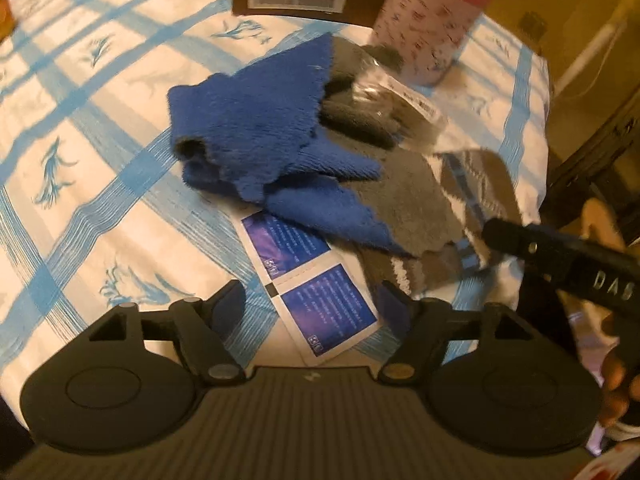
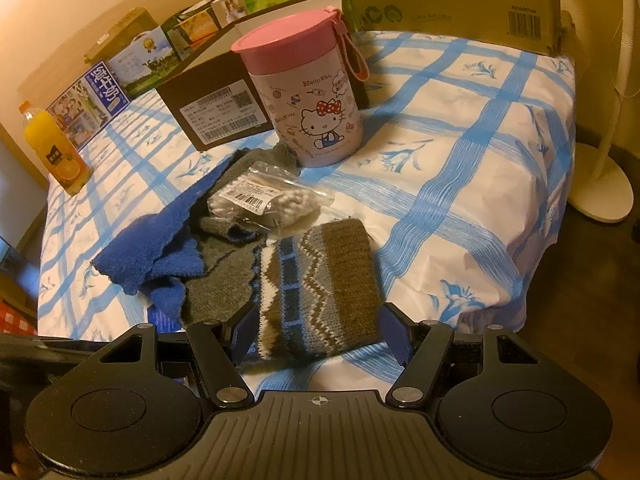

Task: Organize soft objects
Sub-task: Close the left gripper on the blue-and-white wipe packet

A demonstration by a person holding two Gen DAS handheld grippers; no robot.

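Observation:
A heap of soft things lies on the blue-checked tablecloth (image 1: 80,128): a fluffy blue cloth (image 1: 272,136), a grey cloth (image 1: 416,200) under it, and a grey knitted piece (image 2: 320,280) with zigzag bands. On top rests a clear bag of cotton swabs (image 2: 272,200). My right gripper (image 2: 320,332) is shut across the near end of the knitted piece, which fills the gap between the pads and sits slightly raised. In the left wrist view one right finger (image 1: 508,238) shows at the knit's edge. My left gripper (image 1: 314,304) hangs open above the table, just short of the blue cloth, holding nothing.
Two joined blue wipe sachets (image 1: 312,280) lie flat under the left gripper. Behind the heap stand a pink-lidded cup (image 2: 308,92) and a brown labelled box (image 2: 216,116). A juice bottle (image 2: 52,148) stands far left. The table edge (image 2: 560,208) drops off on the right.

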